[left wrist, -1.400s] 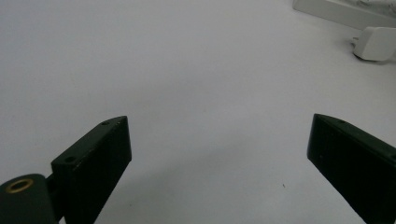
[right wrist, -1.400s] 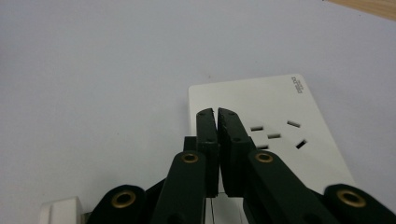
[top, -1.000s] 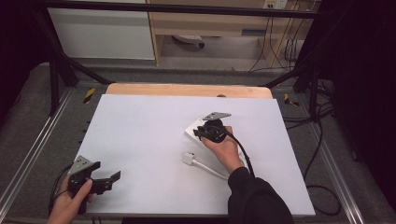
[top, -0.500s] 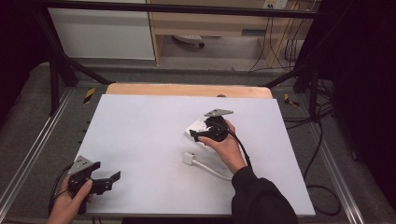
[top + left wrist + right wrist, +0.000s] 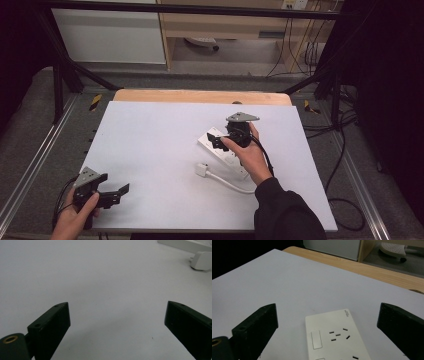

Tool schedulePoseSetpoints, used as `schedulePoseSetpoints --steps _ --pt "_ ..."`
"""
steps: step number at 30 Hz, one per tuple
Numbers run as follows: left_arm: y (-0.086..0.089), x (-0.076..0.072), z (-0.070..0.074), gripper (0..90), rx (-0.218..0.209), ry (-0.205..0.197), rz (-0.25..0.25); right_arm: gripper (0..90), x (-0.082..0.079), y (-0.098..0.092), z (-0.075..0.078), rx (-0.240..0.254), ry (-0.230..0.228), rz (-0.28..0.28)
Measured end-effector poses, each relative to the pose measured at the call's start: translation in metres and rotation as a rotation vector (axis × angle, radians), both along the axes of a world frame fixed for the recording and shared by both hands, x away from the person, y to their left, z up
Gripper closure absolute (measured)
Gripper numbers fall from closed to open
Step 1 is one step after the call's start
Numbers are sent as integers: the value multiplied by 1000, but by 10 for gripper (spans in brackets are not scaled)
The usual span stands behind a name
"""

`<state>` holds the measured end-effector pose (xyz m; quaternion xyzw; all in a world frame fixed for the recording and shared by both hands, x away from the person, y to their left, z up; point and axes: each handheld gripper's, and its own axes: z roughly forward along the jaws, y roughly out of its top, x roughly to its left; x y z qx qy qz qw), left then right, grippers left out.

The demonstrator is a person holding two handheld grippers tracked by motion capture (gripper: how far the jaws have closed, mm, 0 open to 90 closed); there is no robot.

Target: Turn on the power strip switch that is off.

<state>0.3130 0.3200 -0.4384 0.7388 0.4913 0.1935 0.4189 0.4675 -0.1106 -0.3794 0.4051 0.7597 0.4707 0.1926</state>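
A white power strip [image 5: 234, 161] lies on the white table top [image 5: 150, 145], right of centre. Its white plug [image 5: 201, 169] rests beside it on the end of a white cable [image 5: 227, 183]. My right gripper [image 5: 214, 141] hovers just above the strip's far end. Its jaws have just been opening and stand wide with nothing between them. In the right gripper view the strip [image 5: 334, 340] with its switch and sockets lies below the spread jaws [image 5: 327, 307]. My left gripper [image 5: 120, 194] rests open near the front left edge, holding nothing. In the left gripper view [image 5: 117, 315] the plug [image 5: 202, 260] sits far off.
A wooden strip [image 5: 200, 96] borders the table's far edge. Metal rails [image 5: 30, 170] run along both sides. Black cables [image 5: 345, 150] trail on the floor at the right. A cabinet and shelf stand beyond the table.
My right gripper has risen slightly off the power strip and its jaws have spread apart. The left gripper has stayed put.
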Motion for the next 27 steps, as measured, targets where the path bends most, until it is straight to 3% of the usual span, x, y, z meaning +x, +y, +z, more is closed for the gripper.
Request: schedulePoseSetpoints --steps 27 --pt "0 0 0 64 3 -2 5 33 -9 -45 23 23 -44 -59"
